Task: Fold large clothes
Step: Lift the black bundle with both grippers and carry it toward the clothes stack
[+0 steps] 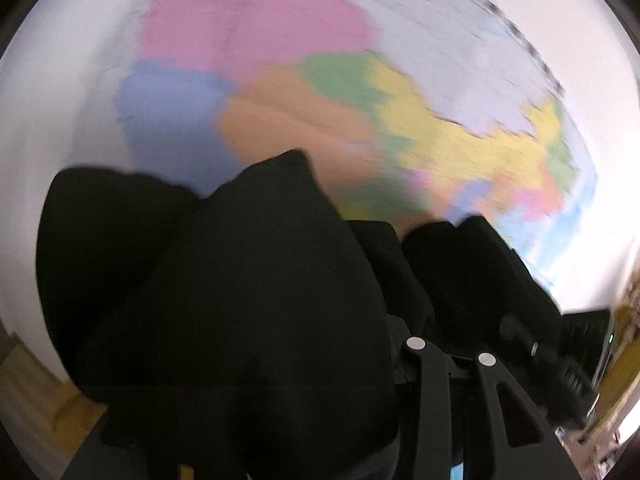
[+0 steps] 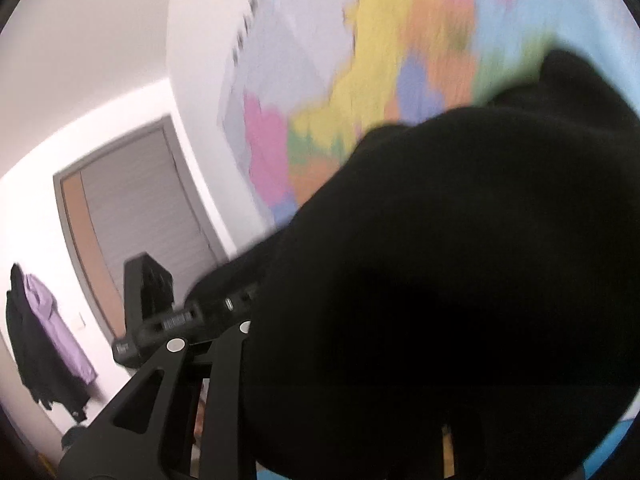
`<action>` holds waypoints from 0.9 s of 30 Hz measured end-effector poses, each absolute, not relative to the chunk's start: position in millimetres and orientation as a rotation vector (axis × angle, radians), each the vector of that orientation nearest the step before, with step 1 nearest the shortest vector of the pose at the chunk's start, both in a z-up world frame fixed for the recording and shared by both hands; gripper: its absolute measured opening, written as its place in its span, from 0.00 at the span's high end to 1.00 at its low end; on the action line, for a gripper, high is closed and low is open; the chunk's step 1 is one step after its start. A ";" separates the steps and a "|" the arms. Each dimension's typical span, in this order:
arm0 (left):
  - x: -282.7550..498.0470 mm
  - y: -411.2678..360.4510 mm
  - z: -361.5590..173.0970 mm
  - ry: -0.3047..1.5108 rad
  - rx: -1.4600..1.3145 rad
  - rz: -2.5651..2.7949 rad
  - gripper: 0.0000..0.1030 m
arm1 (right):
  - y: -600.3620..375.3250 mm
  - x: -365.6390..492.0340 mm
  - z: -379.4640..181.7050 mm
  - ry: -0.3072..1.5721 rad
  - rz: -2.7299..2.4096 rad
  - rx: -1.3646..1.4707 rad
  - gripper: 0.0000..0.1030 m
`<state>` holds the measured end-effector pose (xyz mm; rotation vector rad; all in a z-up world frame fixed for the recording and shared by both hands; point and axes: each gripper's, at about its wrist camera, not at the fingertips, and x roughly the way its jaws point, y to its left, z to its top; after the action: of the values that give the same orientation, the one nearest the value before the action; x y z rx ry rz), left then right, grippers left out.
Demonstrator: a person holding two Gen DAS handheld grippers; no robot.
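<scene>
Against the wall map (image 1: pixel 280 80): black garment (image 1: pixel 240 300), soft, floppy, bulky; grip its edges. Your left hand-held gripper (image 1: pixel 404 264) & right hand-held gripper (image 2: pixel 256 280) look clamped on cloth.

No text can be read in either view. The wall map (image 1: pixel 320 100) is smeared by blur (its coloured regions carry no legible names), and the small barcode-like label (image 2: pixel 176 322) below the map is too blurred to read.
</scene>
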<state>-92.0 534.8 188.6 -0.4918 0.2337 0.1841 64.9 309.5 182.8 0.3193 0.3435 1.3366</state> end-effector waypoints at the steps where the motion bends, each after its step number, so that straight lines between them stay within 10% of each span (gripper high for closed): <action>1: -97.9 548.4 170.1 0.235 -0.506 0.212 0.63 | 323.9 65.6 165.7 0.385 1.349 0.302 0.75; 9: -121.5 625.8 -31.1 0.520 -0.762 0.373 0.62 | 391.7 64.8 -21.5 0.915 1.328 0.189 0.69; 14: -129.8 630.8 -26.7 0.487 -0.747 0.363 0.52 | 348.8 59.7 -11.3 0.900 1.354 0.262 0.36; 19: -130.4 619.9 -24.9 0.512 -0.778 0.343 0.44 | 276.3 53.9 -18.5 0.893 1.268 0.329 0.36; 21: -131.0 620.6 -24.9 0.514 -0.784 0.347 0.42 | 268.3 63.1 -19.4 0.894 1.239 0.391 0.38; 25: -127.1 620.7 -19.0 0.535 -0.760 0.380 0.43 | 266.0 78.2 -22.5 0.925 1.266 0.496 0.83; 27: -125.6 620.5 -15.3 0.540 -0.737 0.404 0.47 | 270.2 62.0 -12.0 0.893 1.275 0.445 0.87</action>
<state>-125.6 620.5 -15.3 -0.7368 0.5404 0.4035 62.0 270.2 -12.0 0.4454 0.8927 1.2752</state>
